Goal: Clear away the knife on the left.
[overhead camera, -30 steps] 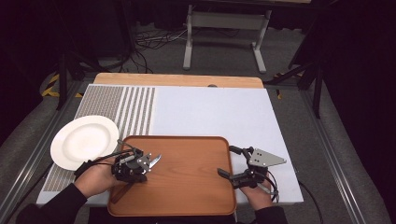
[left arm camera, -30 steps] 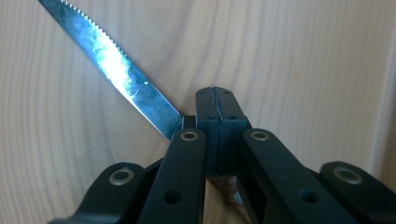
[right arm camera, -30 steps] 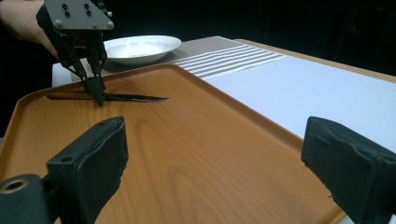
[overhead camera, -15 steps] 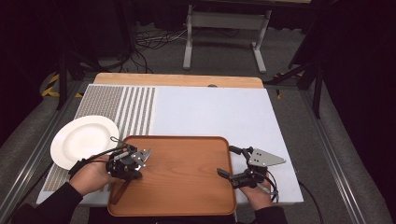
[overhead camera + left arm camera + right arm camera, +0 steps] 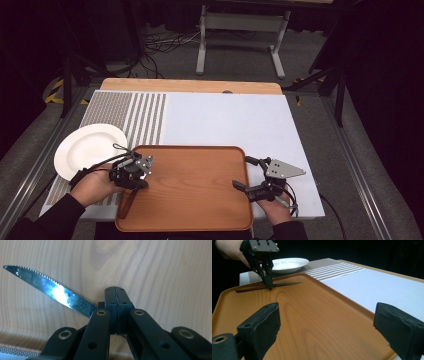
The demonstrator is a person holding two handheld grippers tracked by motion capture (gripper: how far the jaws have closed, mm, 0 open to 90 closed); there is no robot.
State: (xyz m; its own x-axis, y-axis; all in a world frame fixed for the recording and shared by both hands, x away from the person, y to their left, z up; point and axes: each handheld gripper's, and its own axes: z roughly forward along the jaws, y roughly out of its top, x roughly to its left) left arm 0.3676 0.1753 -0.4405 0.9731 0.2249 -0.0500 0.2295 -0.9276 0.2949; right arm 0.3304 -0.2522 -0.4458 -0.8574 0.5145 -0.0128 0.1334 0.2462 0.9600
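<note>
- The tray (image 5: 200, 200) lay at my near edge of the table (image 5: 240, 125)
- The plate (image 5: 85, 147) sat left of it, on the striped mat (image 5: 125, 112)
- The knife (image 5: 127, 200) lay in the tray's left part, under my left gripper (image 5: 134, 175)
- My right gripper (image 5: 247, 175) straddled the tray's right rim

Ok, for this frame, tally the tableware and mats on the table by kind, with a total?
Knife: 1
Plate: 1
Tray: 1
Striped mat: 1
White mat: 1
Total: 5
</note>
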